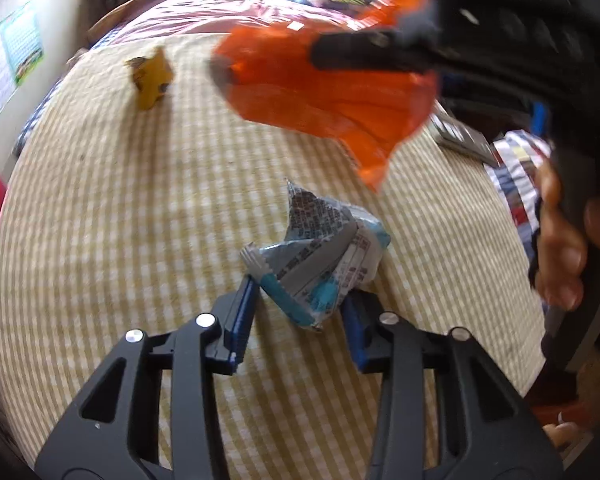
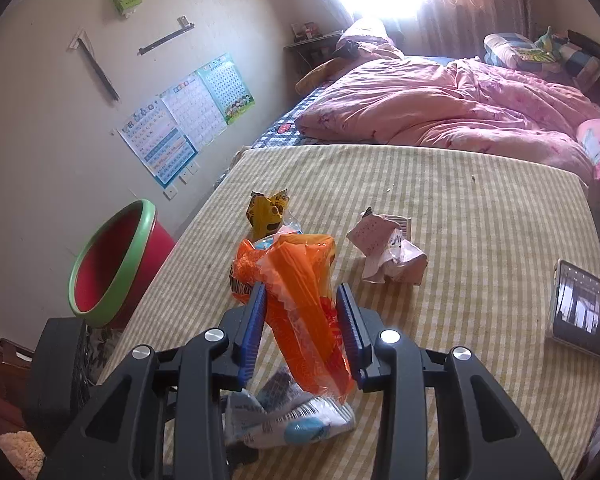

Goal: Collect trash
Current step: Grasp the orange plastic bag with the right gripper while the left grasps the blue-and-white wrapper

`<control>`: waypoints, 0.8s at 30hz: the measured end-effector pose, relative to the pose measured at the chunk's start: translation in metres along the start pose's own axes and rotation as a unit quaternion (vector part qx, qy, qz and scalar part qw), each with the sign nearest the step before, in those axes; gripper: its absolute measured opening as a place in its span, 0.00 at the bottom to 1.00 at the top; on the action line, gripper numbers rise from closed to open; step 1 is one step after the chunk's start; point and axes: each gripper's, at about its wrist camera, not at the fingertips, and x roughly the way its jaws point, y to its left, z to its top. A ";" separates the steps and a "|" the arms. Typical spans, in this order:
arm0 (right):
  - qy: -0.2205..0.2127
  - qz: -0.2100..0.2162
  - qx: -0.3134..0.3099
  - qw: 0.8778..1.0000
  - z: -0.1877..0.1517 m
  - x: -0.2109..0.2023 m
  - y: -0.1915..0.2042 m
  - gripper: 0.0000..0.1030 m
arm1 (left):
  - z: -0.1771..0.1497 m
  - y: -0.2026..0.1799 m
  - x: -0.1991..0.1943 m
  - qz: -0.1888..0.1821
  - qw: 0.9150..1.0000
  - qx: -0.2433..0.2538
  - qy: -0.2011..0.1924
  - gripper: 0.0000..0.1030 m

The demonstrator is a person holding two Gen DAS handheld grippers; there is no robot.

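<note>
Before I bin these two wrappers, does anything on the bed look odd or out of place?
Yes. A crumpled pink wrapper and a yellow wrapper lie loose on the checked sheet; a phone rests near its right edge.

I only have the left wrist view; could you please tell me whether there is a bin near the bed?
Observer: Yes, the right wrist view shows a red bin with a green rim beside the bed, on the picture's left.
Operator: Thank you. Is there any trash I cannot see?
Observer: A crumpled pink wrapper lies on the checked sheet, right of the orange wrapper.
Operator: Is the orange one properly gripped?
Observer: The right gripper has a blue pad pressed on each side of it.
</note>
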 end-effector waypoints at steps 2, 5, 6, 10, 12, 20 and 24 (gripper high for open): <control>-0.001 0.004 0.001 1.000 -0.001 0.000 0.002 0.34 | -0.005 0.009 -0.008 0.009 1.000 -0.017 -0.008 0.34; -0.003 0.010 -0.001 1.000 -0.003 0.001 0.005 0.34 | -0.011 0.022 -0.019 0.028 0.998 -0.044 -0.017 0.34; -0.003 0.011 -0.001 1.000 -0.004 0.001 0.006 0.34 | -0.014 0.027 -0.022 0.035 0.998 -0.051 -0.019 0.34; 0.003 0.017 0.000 1.000 -0.006 0.007 0.011 0.34 | -0.022 0.051 -0.036 0.072 0.992 -0.094 -0.036 0.34; 0.007 0.021 -0.003 1.000 -0.008 0.009 0.015 0.34 | -0.020 0.061 -0.042 0.088 0.990 -0.106 -0.041 0.34; 0.026 0.028 -0.013 0.999 -0.014 0.025 0.026 0.35 | -0.031 0.076 -0.058 0.102 0.986 -0.121 -0.058 0.57; 0.025 0.028 -0.016 0.999 -0.013 0.025 0.030 0.35 | -0.026 0.074 -0.060 0.096 0.986 -0.116 -0.071 0.61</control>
